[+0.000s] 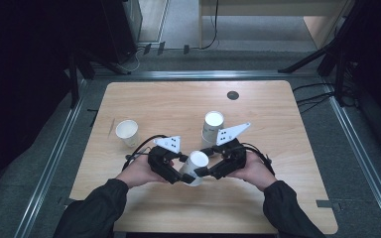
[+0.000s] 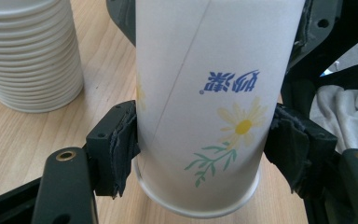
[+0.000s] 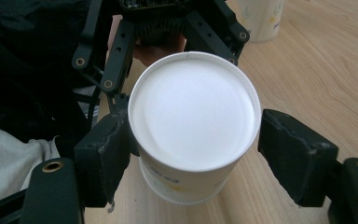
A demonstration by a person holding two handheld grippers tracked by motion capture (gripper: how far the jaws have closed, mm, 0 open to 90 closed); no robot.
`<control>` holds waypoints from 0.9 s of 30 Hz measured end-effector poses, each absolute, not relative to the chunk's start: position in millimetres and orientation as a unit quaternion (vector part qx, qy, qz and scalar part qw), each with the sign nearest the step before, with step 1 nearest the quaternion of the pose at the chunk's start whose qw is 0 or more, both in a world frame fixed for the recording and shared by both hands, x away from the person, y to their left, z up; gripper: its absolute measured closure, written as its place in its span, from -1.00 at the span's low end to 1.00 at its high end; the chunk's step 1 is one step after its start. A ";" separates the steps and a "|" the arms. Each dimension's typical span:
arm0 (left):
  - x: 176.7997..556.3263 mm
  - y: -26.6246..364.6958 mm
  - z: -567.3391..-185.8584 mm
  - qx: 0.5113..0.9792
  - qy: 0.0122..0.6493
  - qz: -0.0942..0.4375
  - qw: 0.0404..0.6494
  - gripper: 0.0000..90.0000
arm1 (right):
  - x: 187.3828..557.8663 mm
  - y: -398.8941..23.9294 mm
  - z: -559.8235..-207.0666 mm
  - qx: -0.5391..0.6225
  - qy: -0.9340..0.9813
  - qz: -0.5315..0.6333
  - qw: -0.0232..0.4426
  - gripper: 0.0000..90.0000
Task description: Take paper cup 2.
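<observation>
Behind the paper cup [image 2: 205, 107], left jaws' pads sit half hidden.

The paper cup [image 2: 205, 102] carries two blue Chinese characters, seen upside down in the left gripper view, printed just above a yellow daisy with green leaves. The characters are too stylised to read with certainty. No other lettering is legible.

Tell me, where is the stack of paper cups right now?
In the high view, the stack of paper cups stands on the table right of centre, just behind the right gripper.
</observation>
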State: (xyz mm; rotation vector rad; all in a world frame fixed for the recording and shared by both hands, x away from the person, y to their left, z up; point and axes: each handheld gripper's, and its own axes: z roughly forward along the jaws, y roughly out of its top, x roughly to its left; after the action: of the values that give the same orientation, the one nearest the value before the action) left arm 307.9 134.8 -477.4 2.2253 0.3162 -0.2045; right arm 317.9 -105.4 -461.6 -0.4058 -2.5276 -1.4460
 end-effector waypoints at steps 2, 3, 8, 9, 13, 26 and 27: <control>308.5 136.1 -477.6 0.892 0.128 -0.082 0.426 -0.36 | 317.3 -105.7 -462.0 -0.139 -0.858 -0.486 0.095 -0.42; 309.0 136.9 -477.6 0.892 0.130 -0.082 0.425 -0.36 | 317.4 -106.3 -462.4 -0.137 -0.857 -0.488 0.092 -0.42; 310.6 140.0 -476.9 0.892 0.134 -0.085 0.423 -0.36 | 318.8 -110.6 -464.5 -0.142 -0.860 -0.483 0.084 -0.43; 311.1 140.9 -476.6 0.893 0.136 -0.086 0.421 -0.36 | 318.5 -110.8 -464.6 -0.144 -0.862 -0.479 0.084 -0.43; 310.9 145.1 -474.4 0.891 0.139 -0.080 0.424 -0.36 | 318.1 -111.7 -466.1 -0.144 -0.867 -0.471 0.077 -0.43; 316.8 157.8 -469.9 0.906 0.157 -0.068 0.388 -0.35 | 320.6 -111.2 -472.9 -0.160 -0.883 -0.437 0.052 -0.55; 317.5 158.2 -469.1 0.908 0.157 -0.068 0.384 -0.35 | 320.4 -111.1 -473.1 -0.159 -0.885 -0.436 0.049 -0.56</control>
State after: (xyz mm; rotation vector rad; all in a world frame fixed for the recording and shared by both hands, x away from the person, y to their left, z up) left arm 317.5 158.2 -469.1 2.3138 0.3994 -0.1740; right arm 320.4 -111.1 -473.1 -0.4842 -2.6963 -1.3274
